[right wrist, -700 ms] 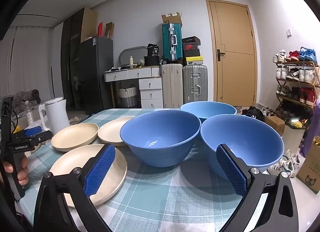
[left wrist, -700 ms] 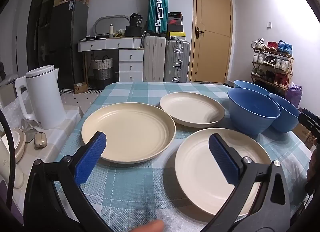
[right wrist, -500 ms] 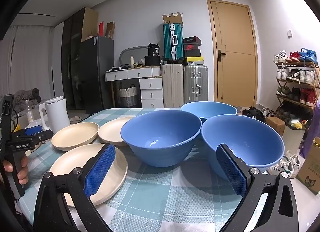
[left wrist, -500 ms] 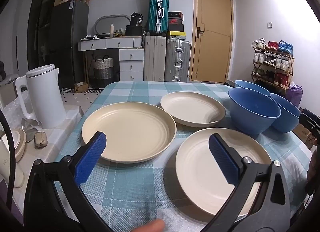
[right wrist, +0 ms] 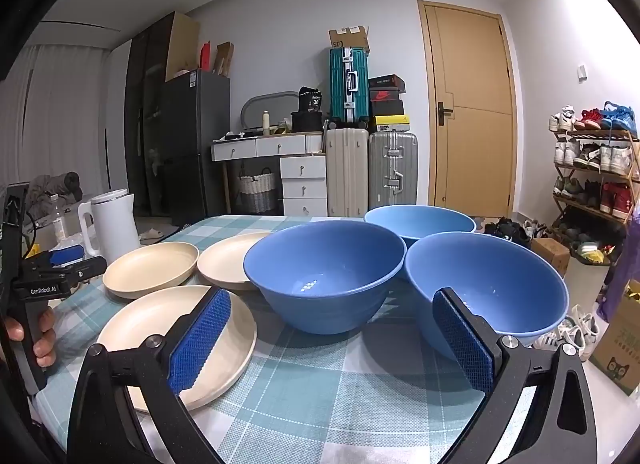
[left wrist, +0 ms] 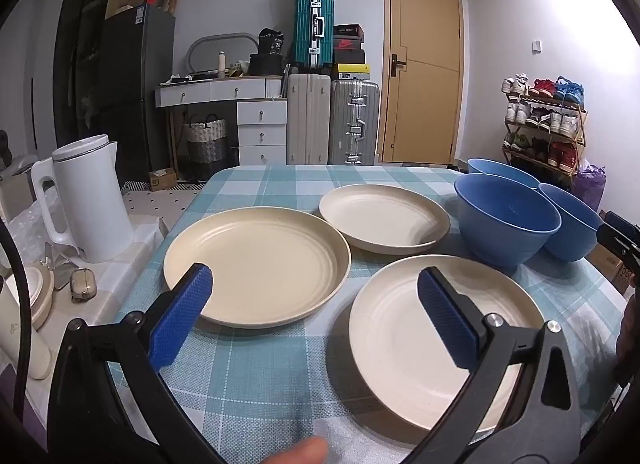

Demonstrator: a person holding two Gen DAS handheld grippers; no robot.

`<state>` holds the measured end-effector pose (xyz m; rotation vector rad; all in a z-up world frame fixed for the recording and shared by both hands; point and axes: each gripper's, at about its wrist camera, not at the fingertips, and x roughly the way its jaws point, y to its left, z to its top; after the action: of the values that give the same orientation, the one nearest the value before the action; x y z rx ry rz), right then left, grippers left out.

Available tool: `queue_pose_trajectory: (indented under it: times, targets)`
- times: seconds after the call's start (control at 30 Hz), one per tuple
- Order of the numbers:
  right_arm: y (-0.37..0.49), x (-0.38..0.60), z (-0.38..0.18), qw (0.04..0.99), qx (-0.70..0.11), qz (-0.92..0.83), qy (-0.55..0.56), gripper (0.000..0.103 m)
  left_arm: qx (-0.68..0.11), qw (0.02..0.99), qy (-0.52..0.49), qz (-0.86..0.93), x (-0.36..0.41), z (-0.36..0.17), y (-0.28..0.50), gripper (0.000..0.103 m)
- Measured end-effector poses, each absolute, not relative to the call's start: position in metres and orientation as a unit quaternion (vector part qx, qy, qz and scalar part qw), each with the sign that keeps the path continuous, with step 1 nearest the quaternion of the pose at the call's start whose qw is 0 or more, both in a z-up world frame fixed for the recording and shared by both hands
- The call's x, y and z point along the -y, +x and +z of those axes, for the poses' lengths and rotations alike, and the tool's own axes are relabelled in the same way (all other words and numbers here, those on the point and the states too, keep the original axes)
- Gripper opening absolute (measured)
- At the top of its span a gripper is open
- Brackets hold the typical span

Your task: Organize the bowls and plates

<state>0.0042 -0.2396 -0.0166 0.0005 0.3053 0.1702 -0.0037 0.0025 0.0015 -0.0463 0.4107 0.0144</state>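
Observation:
Three cream plates lie apart on the checked tablecloth: a large plate [left wrist: 256, 264] at the left, a smaller plate [left wrist: 384, 218] behind it and a near plate [left wrist: 404, 328] at the right. Three blue bowls stand to their right: a middle bowl [right wrist: 324, 272], a right bowl [right wrist: 492, 284] and a far bowl [right wrist: 420, 220]. My left gripper [left wrist: 316, 318] hangs open above the near edge, between the large and near plates, holding nothing. In front of the middle and right bowls my right gripper [right wrist: 332, 338] is open and empty.
A white kettle [left wrist: 90, 200] stands on a side surface left of the table [left wrist: 280, 376]. A hand [right wrist: 40, 334] holds the left gripper's handle at the table's left edge. Suitcases, drawers, a door and a shoe rack [right wrist: 592, 168] stand behind.

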Motion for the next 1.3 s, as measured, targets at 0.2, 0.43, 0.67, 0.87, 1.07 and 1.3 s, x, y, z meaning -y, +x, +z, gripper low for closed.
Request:
queue_pose_trajectory:
  times: [0.2, 0.43, 0.67, 0.87, 1.07, 1.3]
  targets:
    - [0.0008, 0.2382, -0.0150, 0.985, -0.153, 0.085, 0.000, 0.103, -0.205, 0.979, -0.023, 0.007, -0.0016, 0.0014, -0.0037, 0.103]
    - [0.0009, 0.2360, -0.0154, 0.985, -0.153, 0.086, -0.002, 0.103, -0.205, 0.978, -0.023, 0.008, -0.0005, 0.0013, -0.0045, 0.103]
    - [0.0016, 0.2362, -0.0157, 0.985, -0.153, 0.084, -0.003, 0.103, -0.206, 0.978, -0.024, 0.008, -0.0001, 0.0014, -0.0051, 0.103]
    - [0.0005, 0.2383, -0.0157, 0.985, -0.153, 0.085, -0.004, 0.103, -0.206, 0.978, -0.024, 0.008, -0.0004, 0.0014, -0.0042, 0.103]
    - [0.0009, 0.2389, -0.0156, 0.985, -0.153, 0.085, -0.004, 0.103, -0.207, 0.978, -0.025, 0.008, -0.0006, 0.0015, -0.0042, 0.103]
    - [0.0005, 0.2386, -0.0157, 0.984, -0.153, 0.085, -0.005, 0.103, -0.207, 0.978, -0.025, 0.008, -0.0008, 0.0014, -0.0044, 0.103]
